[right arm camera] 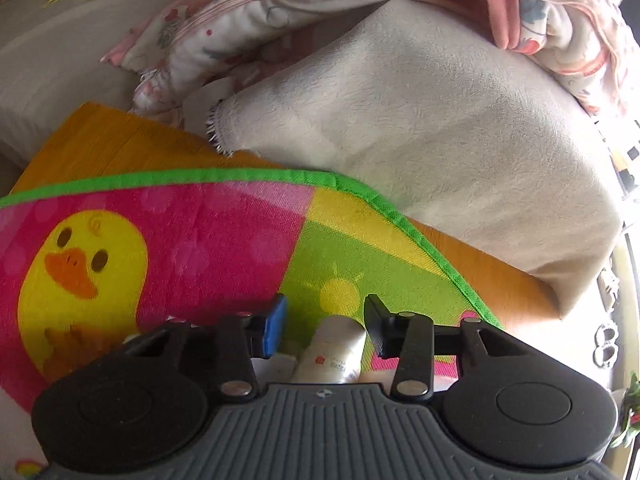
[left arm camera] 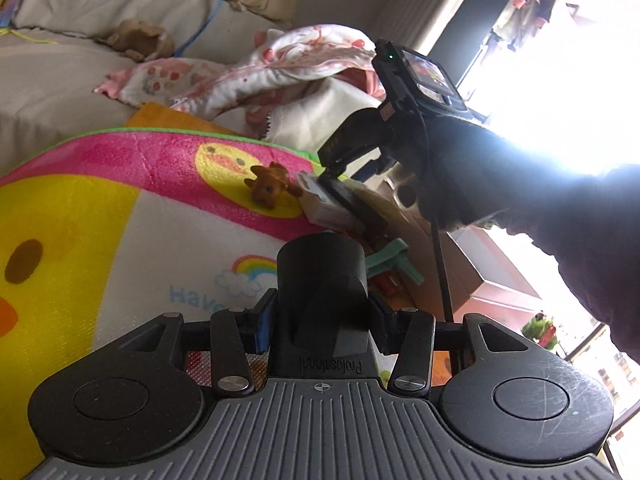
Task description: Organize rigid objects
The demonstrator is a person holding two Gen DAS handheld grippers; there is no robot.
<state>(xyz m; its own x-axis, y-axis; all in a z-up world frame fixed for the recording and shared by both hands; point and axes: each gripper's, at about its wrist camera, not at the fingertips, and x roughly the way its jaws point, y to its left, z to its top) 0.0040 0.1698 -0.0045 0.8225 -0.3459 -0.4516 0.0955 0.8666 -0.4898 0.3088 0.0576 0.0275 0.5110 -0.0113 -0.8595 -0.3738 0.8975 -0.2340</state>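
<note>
My left gripper (left arm camera: 320, 330) is shut on a black cylindrical container (left arm camera: 322, 280) with "Professional" printed on it. It hangs above the duck-print play mat (left arm camera: 120, 208). On the mat lie a brown toy animal (left arm camera: 269, 189) and a white bottle (left arm camera: 324, 210). In the left wrist view, the right gripper (left arm camera: 334, 178), held by a dark-gloved hand (left arm camera: 460, 168), reaches down onto that bottle. In the right wrist view, my right gripper (right arm camera: 326, 328) straddles the white bottle (right arm camera: 334, 350). The black finger touches the bottle's side, and a narrow gap shows at the blue pad (right arm camera: 274, 330).
A teal plastic piece (left arm camera: 394, 260) and small red items (left arm camera: 386, 282) lie beyond the black container. A cream blanket (right arm camera: 420, 128) and a pink-patterned quilt (right arm camera: 280, 12) are heaped behind the mat, which lies on an orange sheet (right arm camera: 100, 140). A bright window glares at the right.
</note>
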